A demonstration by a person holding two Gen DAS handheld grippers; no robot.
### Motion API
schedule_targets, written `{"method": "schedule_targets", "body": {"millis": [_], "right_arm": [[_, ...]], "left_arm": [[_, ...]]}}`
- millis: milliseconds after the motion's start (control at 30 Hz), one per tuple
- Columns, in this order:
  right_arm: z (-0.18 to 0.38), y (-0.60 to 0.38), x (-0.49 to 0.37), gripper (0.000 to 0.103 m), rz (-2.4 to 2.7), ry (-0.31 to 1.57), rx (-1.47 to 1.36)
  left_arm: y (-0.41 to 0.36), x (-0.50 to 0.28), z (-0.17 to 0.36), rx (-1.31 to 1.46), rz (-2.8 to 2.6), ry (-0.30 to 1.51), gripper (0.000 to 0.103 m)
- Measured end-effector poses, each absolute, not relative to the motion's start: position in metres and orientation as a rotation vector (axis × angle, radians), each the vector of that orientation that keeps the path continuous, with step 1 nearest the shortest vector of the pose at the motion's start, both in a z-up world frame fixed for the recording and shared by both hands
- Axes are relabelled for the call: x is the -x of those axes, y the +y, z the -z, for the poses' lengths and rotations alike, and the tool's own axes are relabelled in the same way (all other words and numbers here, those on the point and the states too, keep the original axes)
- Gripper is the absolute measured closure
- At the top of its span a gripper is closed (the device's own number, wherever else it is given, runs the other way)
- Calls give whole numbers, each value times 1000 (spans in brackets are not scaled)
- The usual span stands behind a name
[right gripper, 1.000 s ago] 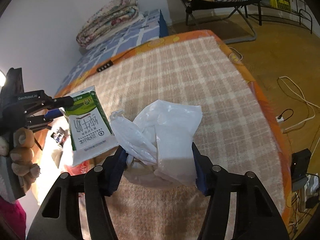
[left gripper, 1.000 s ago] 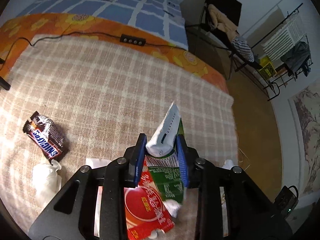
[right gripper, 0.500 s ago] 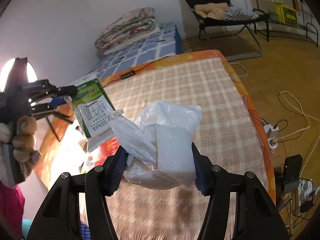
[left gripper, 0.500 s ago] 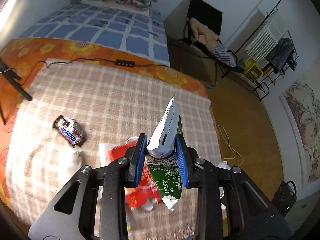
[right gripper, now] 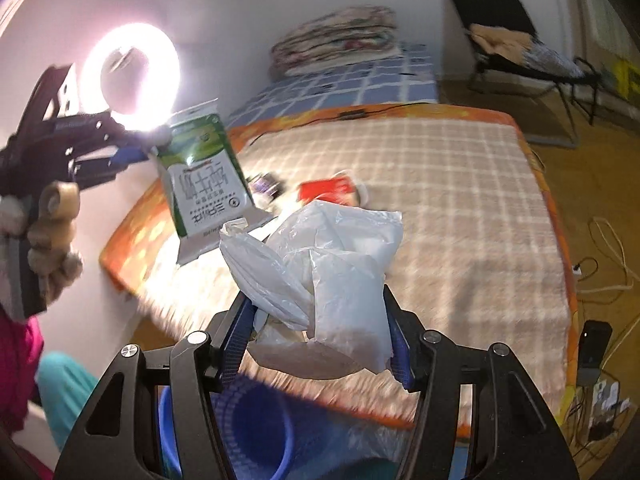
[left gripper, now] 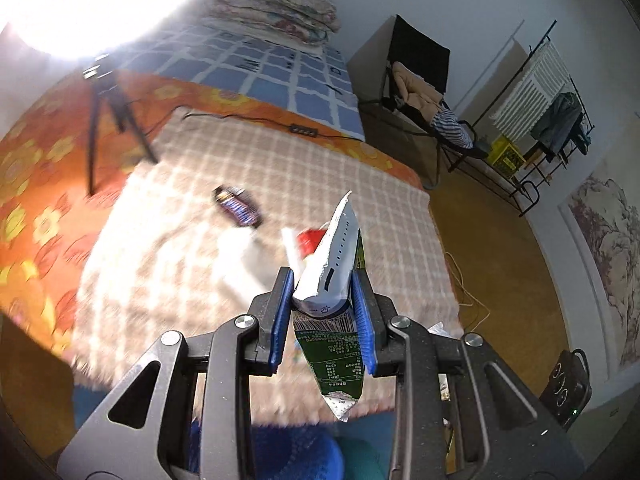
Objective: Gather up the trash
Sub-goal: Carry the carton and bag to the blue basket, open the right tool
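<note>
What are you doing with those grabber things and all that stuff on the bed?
A person is picking up trash. The left gripper holds a green and white milk carton, and the right gripper holds a crumpled white plastic bag. A blue bin waits below. A candy wrapper and a red packet are on the plaid blanket.

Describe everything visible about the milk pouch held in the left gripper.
The milk pouch is a flat, flexible pack, green and white with dark Chinese characters on its face and a barcode and small print on its back. It looks empty, slightly crumpled, its foil-grey edge seals showing. The left gripper pinches it across its middle between blue pads, lifted clear of the checked blanket, one sealed end tilted forward, touching nothing else.
</note>
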State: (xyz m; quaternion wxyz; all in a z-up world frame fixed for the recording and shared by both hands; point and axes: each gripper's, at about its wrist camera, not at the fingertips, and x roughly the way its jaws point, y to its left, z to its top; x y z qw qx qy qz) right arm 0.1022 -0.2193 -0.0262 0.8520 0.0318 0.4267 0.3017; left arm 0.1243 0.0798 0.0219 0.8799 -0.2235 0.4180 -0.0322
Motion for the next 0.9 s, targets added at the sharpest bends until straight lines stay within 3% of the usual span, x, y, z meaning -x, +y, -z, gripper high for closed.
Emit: {"method": "schedule_targets", "body": {"millis": [367,900], "right_arm": [[51,-176,-30,45,-767,956,15],[130,-122,21,44,-851,1100,133]], "left_arm": [[113,-30,9,518,16,899,74],[131,35,62,577,-67,977,74]]}}
